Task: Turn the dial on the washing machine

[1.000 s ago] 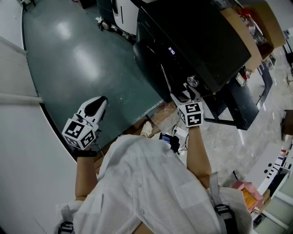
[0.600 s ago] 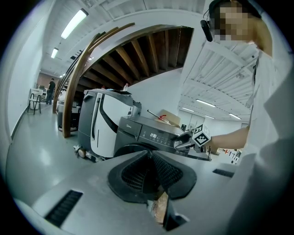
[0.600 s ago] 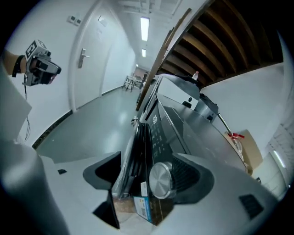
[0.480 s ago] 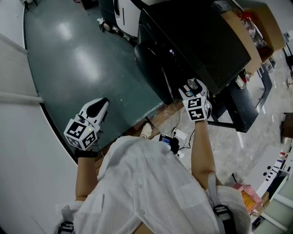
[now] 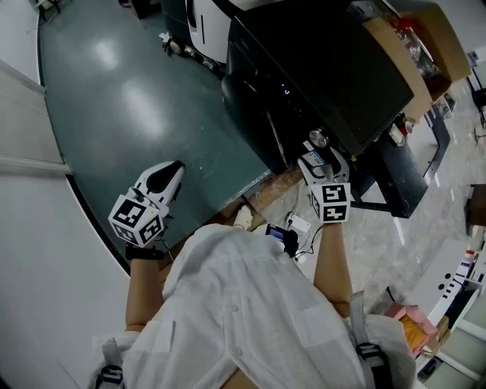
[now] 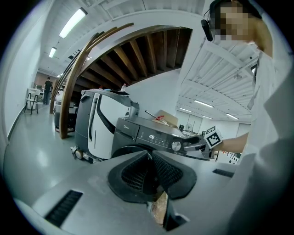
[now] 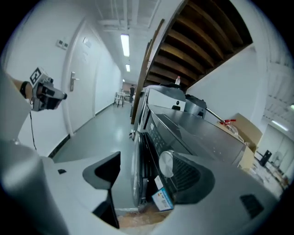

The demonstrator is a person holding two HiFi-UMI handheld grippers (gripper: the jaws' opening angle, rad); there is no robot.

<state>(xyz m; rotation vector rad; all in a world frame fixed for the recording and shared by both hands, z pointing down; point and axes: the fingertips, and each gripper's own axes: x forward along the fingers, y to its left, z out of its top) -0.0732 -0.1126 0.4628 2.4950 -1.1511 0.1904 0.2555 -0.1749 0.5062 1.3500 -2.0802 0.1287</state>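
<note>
The dark washing machine (image 5: 326,68) stands ahead of me, and its round silver dial (image 5: 319,137) sits at the right end of the control panel. My right gripper (image 5: 314,157) is open just short of that dial. In the right gripper view the dial (image 7: 165,164) lies beside the right jaw's tip, with a wide gap over to the left jaw. My left gripper (image 5: 165,176) hangs low over the green floor, away from the machine, shut on nothing. In the left gripper view the dial (image 6: 176,146) and the right gripper (image 6: 193,146) are visible beyond the closed jaws.
A white appliance (image 5: 209,19) stands left of the washing machine. A cardboard box (image 5: 414,45) sits behind it. A dark stand (image 5: 387,182) is on its right. Cables and a small device (image 5: 285,232) lie on the floor by my feet. A white wall (image 5: 38,251) runs along the left.
The right gripper moved up to the dial half a second ago and has since drawn back slightly toward me. The left gripper has hardly moved.
</note>
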